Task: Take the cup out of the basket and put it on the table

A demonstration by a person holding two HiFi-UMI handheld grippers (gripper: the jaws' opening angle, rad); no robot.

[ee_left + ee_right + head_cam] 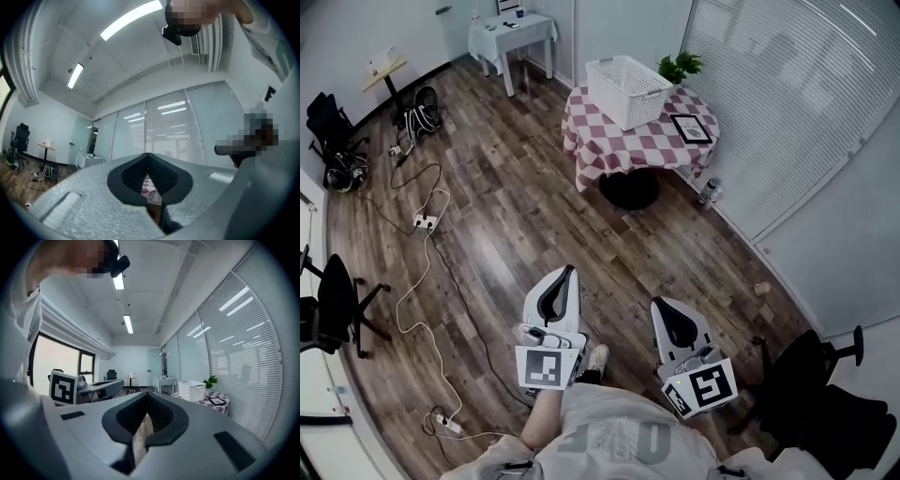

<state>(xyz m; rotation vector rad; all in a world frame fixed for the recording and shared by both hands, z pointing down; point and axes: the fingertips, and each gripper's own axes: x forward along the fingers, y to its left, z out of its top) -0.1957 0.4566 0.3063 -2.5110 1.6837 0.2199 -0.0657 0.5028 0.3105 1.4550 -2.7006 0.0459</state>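
Both grippers held low over dark wood-plank floor [506,216], well apart from the table. Left gripper [569,272], smooth grey shell: ribbed black pads pressed together, nothing between. Right gripper [662,306]: pads likewise closed, empty. White rectangular lattice-walled basket [628,89] sits on round table [628,148] draped in red-and-white checked cloth, beside a flat dark-framed picture [691,128]. Cup cannot be made out; basket interior unclear.
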